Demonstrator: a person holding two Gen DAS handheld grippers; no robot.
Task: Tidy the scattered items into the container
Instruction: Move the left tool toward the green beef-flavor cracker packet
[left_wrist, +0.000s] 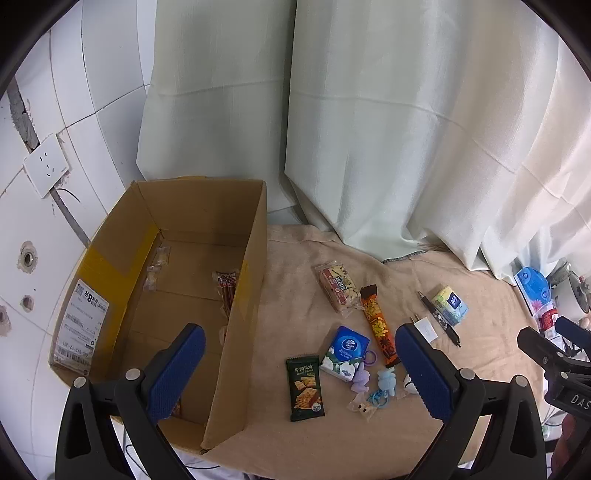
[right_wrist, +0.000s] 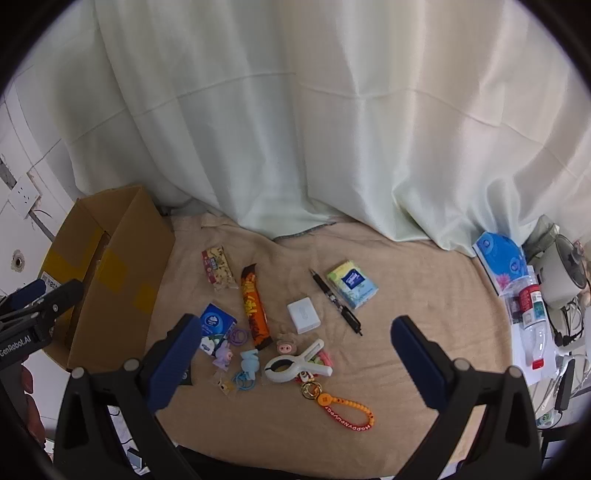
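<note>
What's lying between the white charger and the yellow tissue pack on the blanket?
A black pen lies diagonally between the white charger and the yellow tissue pack; the right wrist view shows this most clearly.

Cardboard box (left_wrist: 236, 295): plain brown w/ yellow tape patches, white label w/ black print on left wall. Cloth (right_wrist: 388, 280) under everything: beige, no pattern. Curtain (right_wrist: 295, 110) along cloth's far edge: pale green-white. Snack pack (left_wrist: 305, 387): dark green w/ cracker pic. Tissue pack (left_wrist: 345, 352): blue top, white w/ flower print. Long bar (right_wrist: 255, 312): orange w/ black ends & yellow lettering. Pen (right_wrist: 336, 301): black. 2nd tissue pack (right_wrist: 352, 284): yellow-green w/ blue label. Charger (right_wrist: 303, 315): white. Clip (right_wrist: 295, 363): white. Strap (right_wrist: 345, 413): orange beads, red band w/ white letters. Both grippers, left (left_wrist: 299, 369) & right (right_wrist: 295, 358): black frames, blue pads.
</note>
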